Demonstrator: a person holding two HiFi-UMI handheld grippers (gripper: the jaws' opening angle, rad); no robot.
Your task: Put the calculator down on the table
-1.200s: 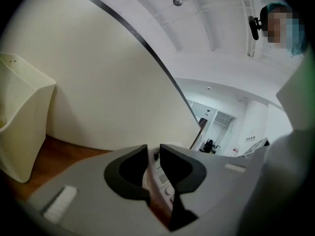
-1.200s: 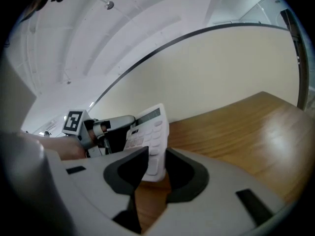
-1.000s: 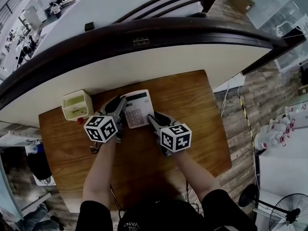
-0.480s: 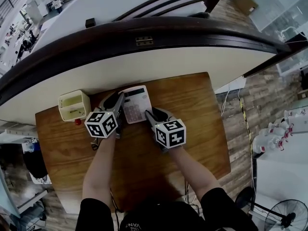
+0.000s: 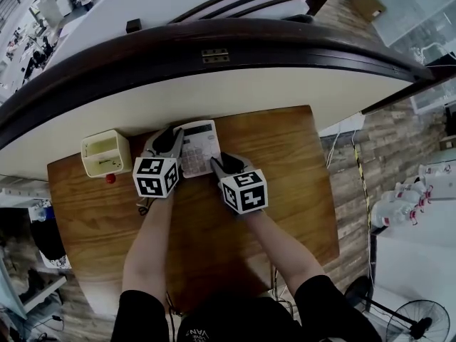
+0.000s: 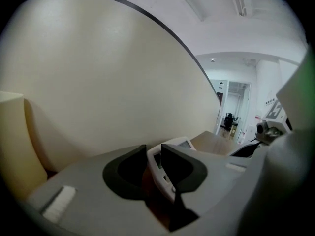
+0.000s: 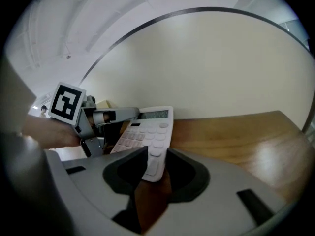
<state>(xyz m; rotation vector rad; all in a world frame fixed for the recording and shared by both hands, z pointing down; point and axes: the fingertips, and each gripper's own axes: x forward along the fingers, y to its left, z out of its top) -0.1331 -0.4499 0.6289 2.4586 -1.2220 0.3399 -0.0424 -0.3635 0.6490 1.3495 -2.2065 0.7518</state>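
Note:
A white calculator (image 5: pixel 197 147) is held over the wooden table (image 5: pixel 285 184) near its far edge, one gripper at each side. My left gripper (image 5: pixel 176 138) has the calculator's left edge (image 6: pixel 156 165) between its pads; both pads still touch it while the jaws are opening. My right gripper (image 5: pixel 216 162) is shut on the near right corner (image 7: pixel 150 163). In the right gripper view the calculator (image 7: pixel 147 129) tilts, near end raised, keys up. I cannot tell whether its far end touches the table.
A cream open-topped box (image 5: pixel 105 153) stands at the table's far left, with a small red thing (image 5: pixel 110 178) beside it. A curved white counter with a dark rim (image 5: pixel 214 48) rises right behind the table. Bottles (image 5: pixel 399 205) stand on the floor to the right.
Both grippers have carried the calculator a little lower and toward the table's far edge. Both marker cubes have rolled to sit more level.

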